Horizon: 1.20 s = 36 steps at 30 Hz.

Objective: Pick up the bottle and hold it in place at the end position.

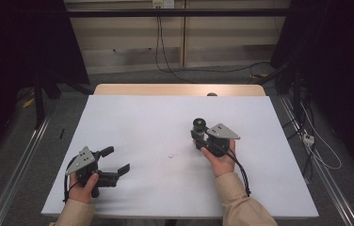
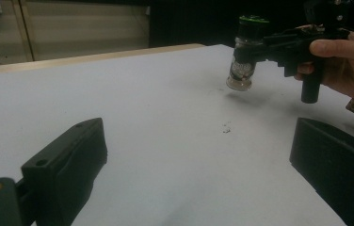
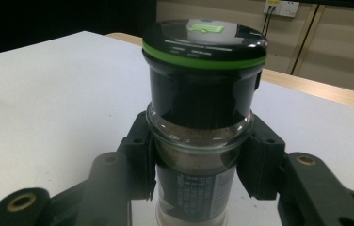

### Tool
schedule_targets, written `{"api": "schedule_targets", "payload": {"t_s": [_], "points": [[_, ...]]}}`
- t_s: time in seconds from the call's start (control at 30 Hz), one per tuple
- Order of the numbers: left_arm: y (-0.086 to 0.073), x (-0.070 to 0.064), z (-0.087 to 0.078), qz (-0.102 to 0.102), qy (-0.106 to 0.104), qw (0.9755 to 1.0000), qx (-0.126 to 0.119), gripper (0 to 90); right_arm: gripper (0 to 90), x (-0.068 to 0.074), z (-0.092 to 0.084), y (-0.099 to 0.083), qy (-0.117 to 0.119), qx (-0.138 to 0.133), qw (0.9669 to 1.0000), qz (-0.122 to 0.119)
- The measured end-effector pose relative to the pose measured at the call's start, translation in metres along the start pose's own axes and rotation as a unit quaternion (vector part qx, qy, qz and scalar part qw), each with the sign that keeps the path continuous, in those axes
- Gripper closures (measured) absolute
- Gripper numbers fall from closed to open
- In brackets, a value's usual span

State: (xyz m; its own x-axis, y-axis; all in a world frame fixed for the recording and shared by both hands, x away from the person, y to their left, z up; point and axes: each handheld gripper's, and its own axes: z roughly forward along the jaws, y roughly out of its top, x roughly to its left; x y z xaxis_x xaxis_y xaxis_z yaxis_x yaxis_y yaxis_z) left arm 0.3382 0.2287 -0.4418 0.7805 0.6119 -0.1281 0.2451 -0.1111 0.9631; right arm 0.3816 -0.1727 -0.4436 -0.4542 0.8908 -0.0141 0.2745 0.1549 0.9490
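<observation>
A glass spice grinder (image 3: 202, 122) with a black cap and a green ring stands upright between the jaws of my right gripper (image 3: 198, 162), which is shut on its glass body. In the left gripper view the grinder (image 2: 244, 52) hangs a little above the white table, with its shadow under it. From above, the grinder (image 1: 199, 125) and the right gripper (image 1: 200, 136) are right of the table's middle. My left gripper (image 1: 117, 160) rests at the front left, open, with nothing between its fingers (image 2: 67, 162).
The white board (image 1: 156, 122) lies on a wooden table (image 1: 180, 89). A small speck of spilled grains (image 1: 171, 155) lies near the middle. Cables run on the floor behind and to the right. Dark curtains flank both sides.
</observation>
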Motion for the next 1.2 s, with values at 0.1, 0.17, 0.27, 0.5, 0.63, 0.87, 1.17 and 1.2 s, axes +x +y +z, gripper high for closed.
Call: {"api": "schedule_targets", "payload": {"t_s": [0.1, 0.17, 0.27, 0.5, 0.63, 0.87, 1.17, 1.2], "points": [[0.0, 0.0, 0.0, 0.001, 0.001, 1.0, 0.001, 4.0, 53.2, 0.001, 0.002, 0.002, 0.004, -0.001, 1.0, -0.001], [0.0, 0.0, 0.0, 0.0, 0.001, 1.0, 0.001, 4.0, 53.2, 0.002, 0.003, 0.003, 0.006, 0.0, 1.0, -0.002], [0.0, 0.0, 0.0, 0.0, 0.001, 1.0, 0.0, 4.0, 53.2, 0.003, 0.005, 0.003, 0.01, -0.001, 1.0, -0.002], [0.0, 0.0, 0.0, -0.001, 0.0, 1.0, -0.001, 4.0, 53.2, 0.005, 0.008, 0.006, 0.018, -0.002, 0.9998, -0.005], [0.0, 0.0, 0.0, 0.001, -0.002, 1.0, 0.001, 4.0, 53.2, 0.006, 0.011, 0.007, 0.023, -0.002, 0.9997, -0.01], [0.0, 0.0, 0.0, 0.0, 0.0, 1.0, 0.0, 4.0, 53.2, 0.007, 0.015, 0.007, 0.03, -0.005, 0.9995, -0.005], [0.0, 0.0, 0.0, 0.001, 0.003, 1.0, 0.0, 4.0, 53.2, 0.01, 0.02, 0.01, 0.041, -0.01, 0.9991, -0.007], [0.0, 0.0, 0.0, 0.001, 0.003, 1.0, 0.0, 4.0, 53.2, 0.01, 0.021, 0.011, 0.041, -0.009, 0.9991, -0.009]]}}
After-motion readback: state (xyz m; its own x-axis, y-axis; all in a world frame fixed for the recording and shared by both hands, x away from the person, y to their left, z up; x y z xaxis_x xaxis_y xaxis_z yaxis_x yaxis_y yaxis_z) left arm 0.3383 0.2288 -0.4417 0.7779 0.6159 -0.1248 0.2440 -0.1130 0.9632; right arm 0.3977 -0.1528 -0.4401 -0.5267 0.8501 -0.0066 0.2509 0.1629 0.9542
